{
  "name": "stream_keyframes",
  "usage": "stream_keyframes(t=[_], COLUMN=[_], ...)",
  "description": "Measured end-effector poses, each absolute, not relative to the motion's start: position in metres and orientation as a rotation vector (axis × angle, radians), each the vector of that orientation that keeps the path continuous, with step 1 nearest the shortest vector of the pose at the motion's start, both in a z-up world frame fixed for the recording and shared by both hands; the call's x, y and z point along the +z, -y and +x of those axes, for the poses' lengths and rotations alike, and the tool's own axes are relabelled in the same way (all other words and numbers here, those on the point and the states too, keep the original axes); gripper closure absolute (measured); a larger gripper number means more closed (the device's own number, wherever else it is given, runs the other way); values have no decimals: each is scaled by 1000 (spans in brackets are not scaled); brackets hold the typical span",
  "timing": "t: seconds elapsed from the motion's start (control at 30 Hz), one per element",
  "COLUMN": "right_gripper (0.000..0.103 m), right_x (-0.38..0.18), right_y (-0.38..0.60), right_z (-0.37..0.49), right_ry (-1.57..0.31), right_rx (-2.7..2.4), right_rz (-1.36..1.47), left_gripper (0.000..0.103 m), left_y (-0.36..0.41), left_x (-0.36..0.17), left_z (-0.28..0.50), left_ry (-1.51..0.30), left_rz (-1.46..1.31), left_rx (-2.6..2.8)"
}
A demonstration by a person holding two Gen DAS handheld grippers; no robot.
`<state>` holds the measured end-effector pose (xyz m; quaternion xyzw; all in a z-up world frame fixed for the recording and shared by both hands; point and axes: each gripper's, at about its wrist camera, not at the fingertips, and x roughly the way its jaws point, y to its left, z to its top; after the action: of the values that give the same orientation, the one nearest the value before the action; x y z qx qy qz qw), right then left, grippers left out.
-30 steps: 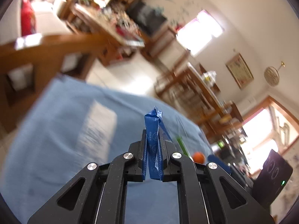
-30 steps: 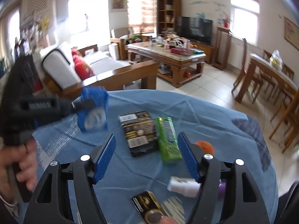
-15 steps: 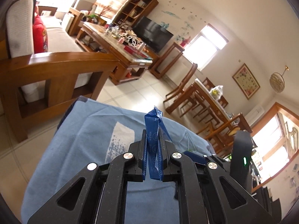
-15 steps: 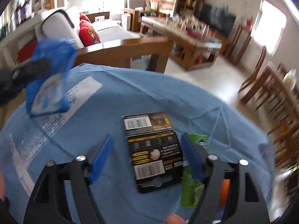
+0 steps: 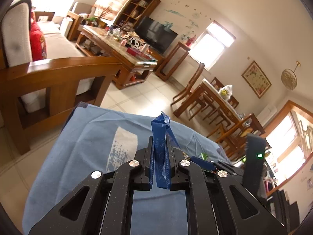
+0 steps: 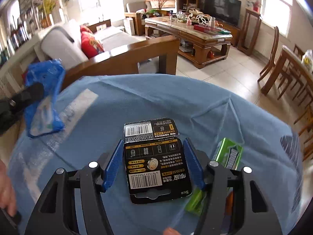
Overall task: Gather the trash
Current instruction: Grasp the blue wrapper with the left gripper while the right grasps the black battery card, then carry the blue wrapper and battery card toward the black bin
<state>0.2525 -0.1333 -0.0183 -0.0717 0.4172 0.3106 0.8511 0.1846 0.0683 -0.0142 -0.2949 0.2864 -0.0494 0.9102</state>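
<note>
Blue wrapper [image 5: 160, 152] pinched between pressed-together fingers of left gripper [image 5: 160, 143], held up above blue tablecloth [image 5: 88, 146]. Same wrapper [image 6: 44, 99] visible at left in right wrist view. Right gripper [image 6: 153, 160] spread wide, fingers on both sides of black battery card [image 6: 156, 166] lying flat on cloth. Green packet [image 6: 229, 153] just beside right finger.
</note>
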Motion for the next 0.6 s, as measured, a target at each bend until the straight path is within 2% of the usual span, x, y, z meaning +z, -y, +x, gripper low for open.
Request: stream_keyframes(t=[0.3, 0.6], right_gripper=[42, 42], right_x=[50, 70], right_y=[190, 295], right_z=[176, 104], right_ry=[-662, -507], right_rx=[687, 572], right_rz=[81, 284], left_gripper=[93, 93], left_y=[-50, 19], left_x=[-7, 17], left_z=[179, 164], left_ry=[-540, -482], left_rz=[-507, -292], left_rx=[-129, -274])
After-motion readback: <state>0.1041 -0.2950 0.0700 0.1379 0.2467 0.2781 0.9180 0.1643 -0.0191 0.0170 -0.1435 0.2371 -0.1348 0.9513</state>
